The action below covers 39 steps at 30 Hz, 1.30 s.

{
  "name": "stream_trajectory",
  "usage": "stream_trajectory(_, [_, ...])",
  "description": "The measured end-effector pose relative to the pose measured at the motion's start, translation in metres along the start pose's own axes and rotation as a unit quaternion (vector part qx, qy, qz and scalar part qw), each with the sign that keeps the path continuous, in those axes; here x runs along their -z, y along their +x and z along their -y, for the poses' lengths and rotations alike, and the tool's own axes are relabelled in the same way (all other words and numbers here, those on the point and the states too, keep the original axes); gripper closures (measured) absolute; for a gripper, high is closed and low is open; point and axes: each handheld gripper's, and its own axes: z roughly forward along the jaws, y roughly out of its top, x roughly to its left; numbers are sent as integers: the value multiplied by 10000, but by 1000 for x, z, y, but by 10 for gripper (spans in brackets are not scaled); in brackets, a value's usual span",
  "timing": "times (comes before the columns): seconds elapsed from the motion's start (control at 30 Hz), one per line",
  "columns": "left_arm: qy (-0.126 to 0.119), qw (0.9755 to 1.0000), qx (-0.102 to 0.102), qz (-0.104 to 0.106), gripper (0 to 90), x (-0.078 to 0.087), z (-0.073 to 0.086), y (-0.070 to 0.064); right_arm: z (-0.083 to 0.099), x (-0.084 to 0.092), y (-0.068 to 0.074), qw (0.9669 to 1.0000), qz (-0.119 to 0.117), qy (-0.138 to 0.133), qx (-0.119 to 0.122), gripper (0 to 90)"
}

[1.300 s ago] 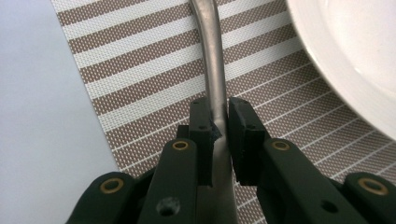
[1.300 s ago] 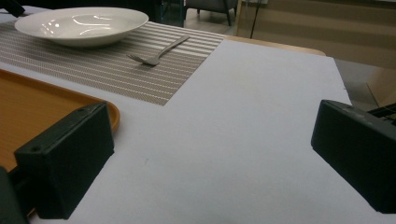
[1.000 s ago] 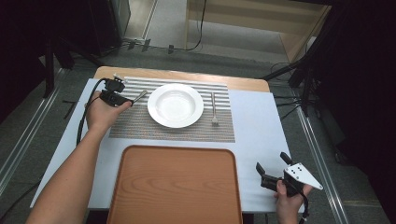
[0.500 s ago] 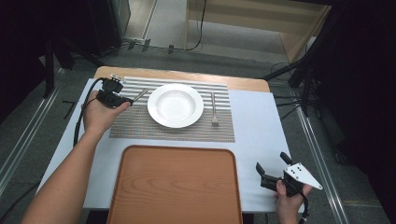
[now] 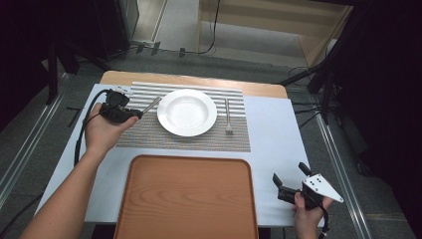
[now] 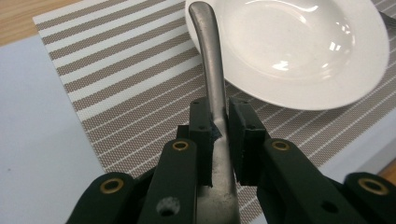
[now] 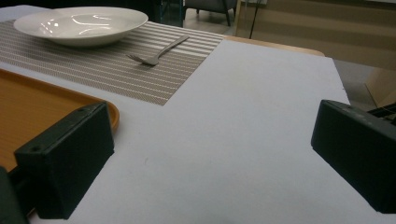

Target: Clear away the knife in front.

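My left gripper (image 5: 130, 112) (image 6: 218, 112) is shut on a grey metal utensil (image 5: 152, 104) (image 6: 210, 60). Its curved handle end sticks out past the jaws toward the rim of the white plate (image 5: 187, 112) (image 6: 299, 51), and its other end is hidden under the gripper. The plate sits in the middle of a striped placemat (image 5: 149, 134) (image 6: 116, 93). A fork (image 5: 228, 117) (image 7: 159, 52) lies on the mat to the right of the plate (image 7: 79, 23). At the table's near right corner my right gripper (image 5: 289, 173) (image 7: 210, 154) is open over the bare white tabletop.
An empty orange tray (image 5: 186, 199) (image 7: 28, 112) lies at the near edge, between the two hands. The white tabletop (image 5: 278, 134) (image 7: 243, 116) runs to a wooden strip at the far edge. Cables and dark stands surround the table on the floor.
The left hand has shifted a little toward the near left with the utensil held in its jaws. The right hand and gripper have stayed in place.
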Motion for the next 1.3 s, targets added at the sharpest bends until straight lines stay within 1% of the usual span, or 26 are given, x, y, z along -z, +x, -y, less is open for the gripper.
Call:
stream_trajectory(0.03, [-33,10000,-22,43,787,1,3,-2,0,0,0,10000,3,0,-2,0])
stream_trajectory(0.13, [-65,9999,-104,46,787,5,10,-11,0,0,0,10000,0,2,-6,0])
stream_trajectory(0.2, [-101,9998,-134,122,787,8,14,-16,0,0,0,10000,-1,8,-7,0])
stream_trajectory(0.27, [-145,9997,-159,124,787,11,19,-22,0,0,1,10000,-3,8,-3,0])
stream_trajectory(0.43, [-177,9993,-249,205,787,15,32,-34,0,0,1,10000,2,11,-5,0])
stream_trajectory(0.5, [-181,9990,-292,279,787,18,37,-39,0,0,1,10000,4,14,1,0])
stream_trajectory(0.57, [-216,9989,-318,260,787,21,41,-44,0,0,0,10000,3,11,3,0])
stream_trajectory(0.67, [-264,9986,-290,357,787,25,47,-50,0,0,0,10000,8,9,-2,0])
stream_trajectory(0.77, [-236,9983,-386,362,787,28,54,-59,0,0,1,10000,7,9,8,0])
stream_trajectory(0.83, [-251,9979,-398,443,787,30,58,-65,0,0,0,10000,6,6,3,0])
stream_trajectory(0.87, [-254,9977,-448,437,787,31,61,-68,0,0,0,10000,6,0,2,0])
stream_trajectory(0.97, [-280,9975,-464,446,787,33,68,-77,0,1,0,10000,-1,-9,6,0])
stream_trajectory(1.07, [-329,9970,-425,549,787,35,75,-84,0,1,0,10000,-16,-12,-5,0])
stream_trajectory(1.13, [-298,9967,-476,587,787,36,80,-90,0,1,0,10000,-19,-23,-3,0])
stream_trajectory(1.3, [-296,9960,-500,679,787,37,92,-102,0,1,0,10000,-16,-33,10,0])
